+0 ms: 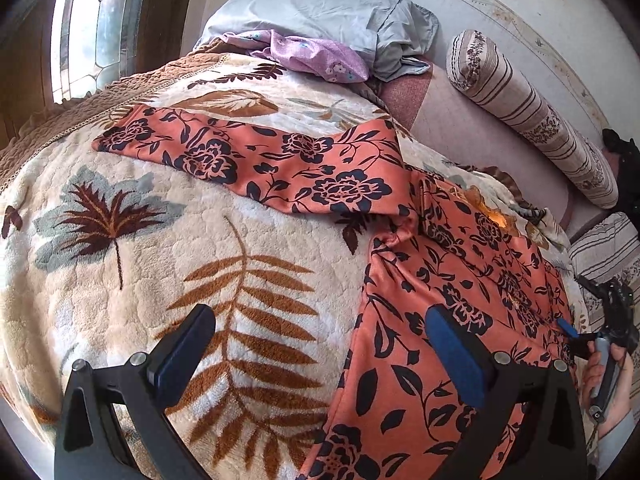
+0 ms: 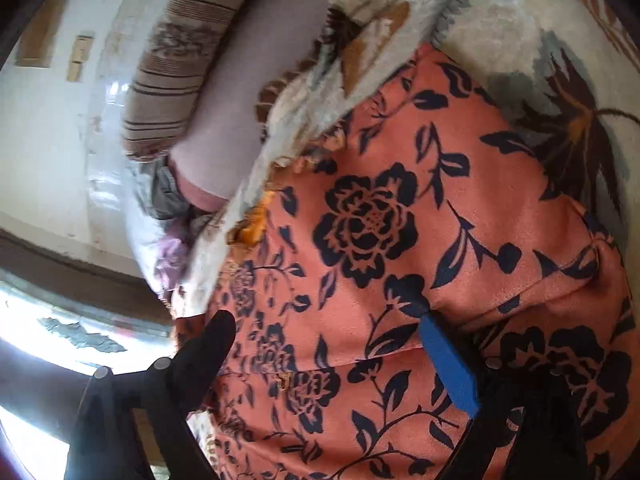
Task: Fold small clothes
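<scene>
Orange floral garment (image 1: 420,280) lies spread on the bed, on top of a cream leaf-print blanket (image 1: 160,240). One long sleeve (image 1: 256,160) stretches out flat toward the window side, the body runs down toward the near right edge. Looks laid out flat on purpose, so the fold lines are easy to reach.

Left tongs (image 1: 320,344): spread wide, holding nothing. One pad sits over bare blanket, the other over the garment's left edge, so the jaws straddle the hem line (probably lining up to pinch that edge, my guess). Cannot tell if they touch the cloth or hover just above.

Right tongs (image 2: 328,356): also spread, nothing pinched. In the right wrist view they sit low over the body of the garment, blue pad (image 2: 452,364) near a crease in the fabric. View is blurred at the far side, so some motion. The right hand (image 1: 608,376) on its handle shows at the edge of the left wrist view, near the garment's right side.

Striped bolster (image 1: 532,116) and a grey pillow (image 1: 320,12) sit at the far end, well apart from the work.

Fold looks barely begun: sleeve out, body not doubled over.
</scene>
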Tool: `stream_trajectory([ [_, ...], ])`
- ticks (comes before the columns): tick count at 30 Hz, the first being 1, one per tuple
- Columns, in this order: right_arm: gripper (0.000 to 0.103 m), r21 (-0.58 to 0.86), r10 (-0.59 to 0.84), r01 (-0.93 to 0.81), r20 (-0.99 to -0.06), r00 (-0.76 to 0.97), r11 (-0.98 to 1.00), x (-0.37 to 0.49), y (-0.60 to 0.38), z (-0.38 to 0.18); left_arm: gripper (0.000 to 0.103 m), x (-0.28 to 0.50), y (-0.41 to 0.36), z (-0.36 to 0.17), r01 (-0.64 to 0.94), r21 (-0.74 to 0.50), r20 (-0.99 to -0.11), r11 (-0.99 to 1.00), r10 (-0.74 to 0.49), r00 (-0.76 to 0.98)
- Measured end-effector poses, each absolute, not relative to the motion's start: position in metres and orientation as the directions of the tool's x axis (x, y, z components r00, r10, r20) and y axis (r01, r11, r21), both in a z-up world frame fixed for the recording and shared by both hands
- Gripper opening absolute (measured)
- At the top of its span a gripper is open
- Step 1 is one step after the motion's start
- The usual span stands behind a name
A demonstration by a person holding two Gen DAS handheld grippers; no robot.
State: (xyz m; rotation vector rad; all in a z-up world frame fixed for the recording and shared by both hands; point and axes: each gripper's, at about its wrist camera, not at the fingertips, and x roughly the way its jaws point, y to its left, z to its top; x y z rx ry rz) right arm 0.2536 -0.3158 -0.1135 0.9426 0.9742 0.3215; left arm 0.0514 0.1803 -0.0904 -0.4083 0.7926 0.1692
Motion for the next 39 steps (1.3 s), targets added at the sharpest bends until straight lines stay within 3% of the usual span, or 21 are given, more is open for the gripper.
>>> stream_trajectory([
  [2, 0.095, 0.816, 0.625, 0.091, -0.504, 0.596, 0.571, 0.245, -0.33, -0.094, 0.103, 0.053, 0.174, -0.089, -0.275, -0.28, -0.716, 0.92, -0.009, 0.698],
  [4, 0.095, 0.801, 0.587, 0.094, -0.507, 0.631, 0.591, 0.244, -0.354, -0.083, 0.103, 0.059, 0.165, -0.092, -0.245, -0.259, -0.723, 0.934, -0.019, 0.691],
  [7, 0.094, 0.71, 0.475, 0.17, -0.61, 0.634, 0.684, 0.256, -0.395, -0.084, 0.103, 0.065, 0.151, -0.101, -0.208, -0.241, -0.742, 0.948, -0.043, 0.669],
  [9, 0.088, 0.698, 0.478, 0.212, -0.649, 0.592, 0.684, 0.271, -0.414, -0.099, 0.103, 0.068, 0.144, -0.105, -0.191, -0.225, -0.751, 0.955, -0.045, 0.659],
  [11, 0.068, 0.698, 0.51, 0.222, -0.669, 0.541, 0.68, 0.285, -0.417, -0.117, 0.103, 0.069, 0.141, -0.107, -0.188, -0.21, -0.757, 0.959, -0.038, 0.652],
  [15, 0.053, 0.681, 0.552, 0.184, -0.697, 0.458, 0.708, 0.301, -0.395, -0.136, 0.103, 0.071, 0.146, -0.11, -0.208, -0.219, -0.76, 0.953, -0.033, 0.649],
  [17, 0.017, 0.631, 0.503, 0.205, -0.742, 0.443, 0.748, 0.301, -0.393, -0.142, 0.103, 0.071, 0.149, -0.111, -0.22, -0.227, -0.761, 0.949, -0.032, 0.648],
  [19, 0.012, 0.601, 0.472, 0.206, -0.76, 0.447, 0.772, 0.299, -0.393, -0.138, 0.103, 0.071, 0.152, -0.11, -0.228, -0.237, -0.757, 0.944, -0.033, 0.652],
  [22, 0.012, 0.487, 0.37, 0.134, -0.79, 0.488, 0.863, 0.291, -0.379, -0.112, 0.103, 0.07, 0.153, -0.107, -0.228, -0.25, -0.747, 0.941, -0.038, 0.664],
  [24, 0.015, 0.445, 0.342, 0.184, -0.843, 0.414, 0.876, 0.298, -0.379, -0.133, 0.103, 0.07, 0.15, -0.106, -0.218, -0.245, -0.743, 0.945, -0.039, 0.668],
  [27, 0.025, 0.526, 0.408, 0.154, -0.785, 0.465, 0.836, 0.296, -0.384, -0.124, 0.103, 0.069, 0.144, -0.104, -0.201, -0.207, -0.739, 0.958, -0.019, 0.673],
  [29, 0.069, 0.562, 0.425, 0.156, -0.754, 0.5, 0.812, 0.297, -0.392, -0.115, 0.103, 0.07, 0.141, -0.102, -0.183, -0.205, -0.735, 0.961, -0.027, 0.678],
  [30, 0.076, 0.564, 0.412, 0.164, -0.745, 0.525, 0.809, 0.3, -0.395, -0.111, 0.103, 0.071, 0.139, -0.102, -0.175, -0.206, -0.732, 0.963, -0.033, 0.68],
  [33, 0.074, 0.585, 0.405, 0.187, -0.724, 0.558, 0.789, 0.324, -0.4, -0.111, 0.103, 0.072, 0.133, -0.102, -0.157, -0.183, -0.732, 0.971, -0.028, 0.68],
  [34, 0.07, 0.596, 0.426, 0.199, -0.733, 0.531, 0.778, 0.336, -0.399, -0.119, 0.103, 0.073, 0.132, -0.103, -0.155, -0.174, -0.735, 0.972, -0.023, 0.677],
  [37, 0.011, 0.525, 0.377, 0.225, -0.793, 0.478, 0.821, 0.362, -0.39, -0.13, 0.103, 0.073, 0.131, -0.104, -0.153, -0.165, -0.737, 0.974, -0.019, 0.676],
  [39, 0.01, 0.443, 0.293, 0.193, -0.805, 0.516, 0.876, 0.364, -0.383, -0.111, 0.103, 0.072, 0.133, -0.103, -0.155, -0.172, -0.733, 0.973, -0.022, 0.68],
])
